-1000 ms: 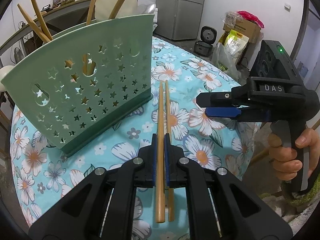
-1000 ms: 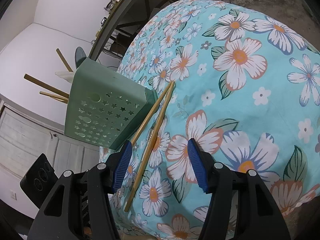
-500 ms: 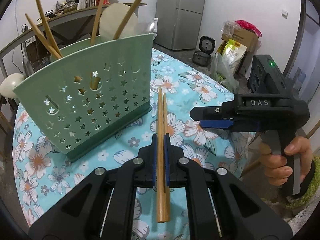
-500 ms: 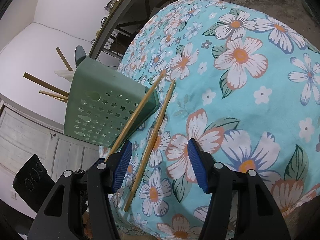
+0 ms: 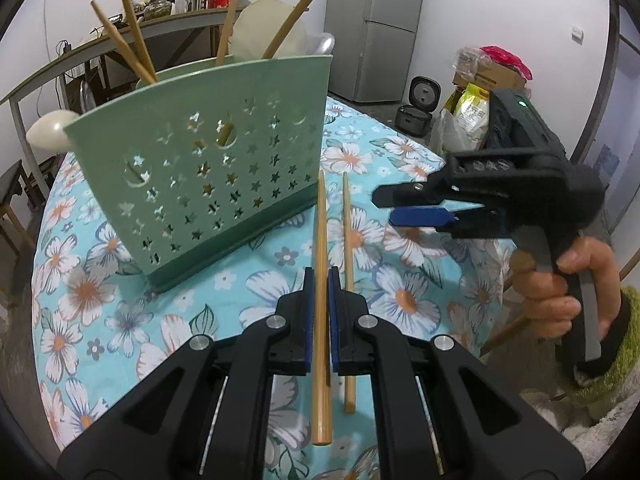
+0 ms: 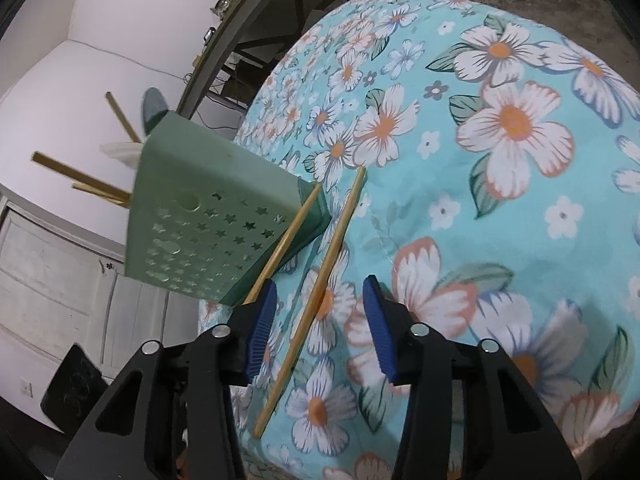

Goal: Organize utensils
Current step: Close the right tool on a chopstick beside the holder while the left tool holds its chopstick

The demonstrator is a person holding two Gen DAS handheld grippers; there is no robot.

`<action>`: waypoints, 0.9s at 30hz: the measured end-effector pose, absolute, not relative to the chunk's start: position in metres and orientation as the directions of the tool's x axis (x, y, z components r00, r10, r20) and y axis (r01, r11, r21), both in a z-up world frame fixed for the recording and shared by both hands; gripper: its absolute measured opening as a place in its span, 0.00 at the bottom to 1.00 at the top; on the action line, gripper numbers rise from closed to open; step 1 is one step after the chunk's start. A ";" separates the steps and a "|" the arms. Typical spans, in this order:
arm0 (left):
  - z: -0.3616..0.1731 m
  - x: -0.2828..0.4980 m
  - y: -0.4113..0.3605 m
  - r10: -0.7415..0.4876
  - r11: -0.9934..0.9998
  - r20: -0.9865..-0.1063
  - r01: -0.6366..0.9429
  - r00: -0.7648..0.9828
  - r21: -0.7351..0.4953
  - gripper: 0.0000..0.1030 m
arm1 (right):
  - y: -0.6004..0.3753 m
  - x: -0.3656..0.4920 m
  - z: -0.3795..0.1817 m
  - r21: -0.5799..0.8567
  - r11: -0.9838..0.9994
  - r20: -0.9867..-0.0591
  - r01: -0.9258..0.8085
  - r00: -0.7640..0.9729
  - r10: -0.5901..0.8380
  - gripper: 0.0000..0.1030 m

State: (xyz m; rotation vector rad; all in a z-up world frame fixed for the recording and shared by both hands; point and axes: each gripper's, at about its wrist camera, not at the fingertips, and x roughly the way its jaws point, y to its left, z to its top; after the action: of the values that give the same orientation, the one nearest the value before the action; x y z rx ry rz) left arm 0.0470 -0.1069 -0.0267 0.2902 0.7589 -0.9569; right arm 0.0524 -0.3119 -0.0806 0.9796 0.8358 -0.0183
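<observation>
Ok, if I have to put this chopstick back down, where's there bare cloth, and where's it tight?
Free: the flowered tablecloth to the right of the loose chopstick in the right wrist view, open out to the table's edge. Also the near-left cloth in front of the green utensil holder. Crowded: the strip between the holder's base corner, the held chopstick and the right gripper.

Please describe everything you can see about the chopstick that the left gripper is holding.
The held chopstick is a long, slim stick, light brown, wood or bamboo by its look. The left gripper is shut on it near its thick end, blue pads pressing both sides. It is lifted off the floral tablecloth, its thin tip pointing toward the lower corner of the green utensil holder. A second chopstick lies on the cloth beside it, apart.
</observation>
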 end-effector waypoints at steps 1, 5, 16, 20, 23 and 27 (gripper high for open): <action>-0.028 0.046 -0.105 -0.627 0.562 -0.698 0.821 0.346 -0.099 0.06 | -0.312 0.057 -0.082 0.720 0.585 -0.636 0.373 0.692 0.342 0.40; -0.034 0.042 -0.101 -0.613 0.568 -0.706 0.819 0.355 -0.082 0.06 | -0.309 0.079 -0.089 0.678 0.618 -0.680 0.398 0.660 0.320 0.34; -0.057 0.040 -0.094 -0.558 0.586 -0.741 0.809 0.373 -0.034 0.07 | -0.300 0.112 -0.089 0.549 0.719 -0.757 0.425 0.618 0.212 0.14; -0.061 0.042 -0.099 -0.549 0.584 -0.751 0.812 0.368 -0.029 0.07 | -0.301 0.104 -0.084 0.521 0.749 -0.768 0.409 0.608 0.202 0.14; -0.064 0.046 -0.104 -0.532 0.579 -0.768 0.815 0.356 -0.024 0.07 | -0.306 0.090 -0.079 0.490 0.771 -0.781 0.407 0.598 0.181 0.14; -0.069 0.050 -0.111 -0.505 0.573 -0.793 0.819 0.340 -0.014 0.07 | -0.314 0.074 -0.079 0.473 0.779 -0.790 0.413 0.590 0.167 0.14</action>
State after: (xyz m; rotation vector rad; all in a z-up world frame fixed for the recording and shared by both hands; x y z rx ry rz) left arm 0.0498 -0.1107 -0.0688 0.4271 0.8499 -0.8964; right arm 0.0742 -0.3135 -0.0792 0.6882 0.9480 -0.1566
